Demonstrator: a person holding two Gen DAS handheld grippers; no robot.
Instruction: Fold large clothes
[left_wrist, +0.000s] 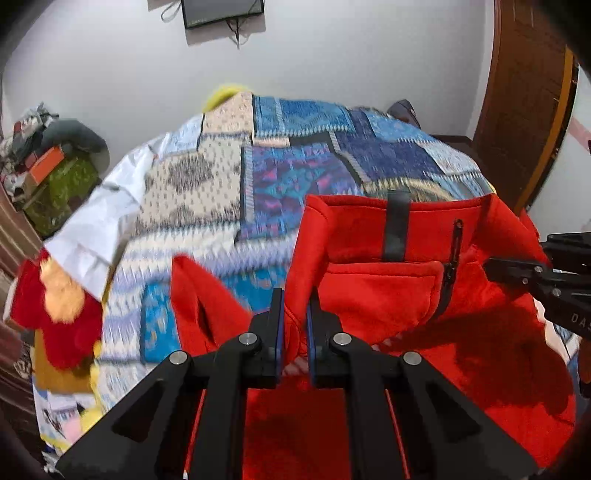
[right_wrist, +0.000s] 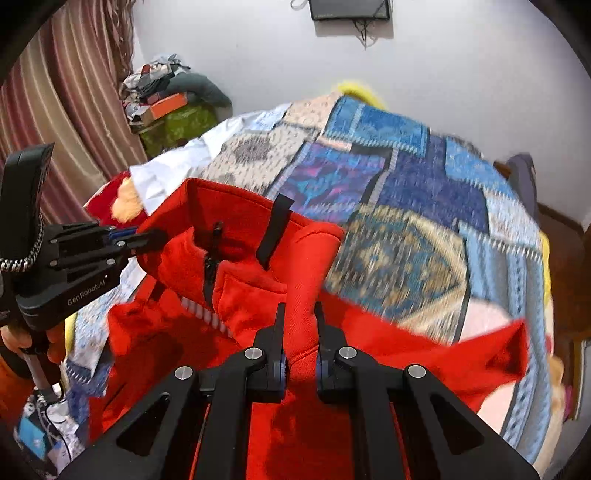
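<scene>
Claws both grip the red jacket (left_wrist: 388, 280): left claw (left_wrist: 295, 317) and right claw (right_wrist: 299, 325) each pinch cloth at lower centre of their frames, collar stretched between them, above the patchwork bed (left_wrist: 229, 177).

Each fisheye camera sits just behind its own claw, facing steeply down and forward, very near the red fleece jacket (left_wrist: 388, 288). Both views share that jacket, the blue patchwork-covered bed (right_wrist: 424, 192) ahead, and the wall-mounted dark screen (left_wrist: 221, 13) beyond.
</scene>
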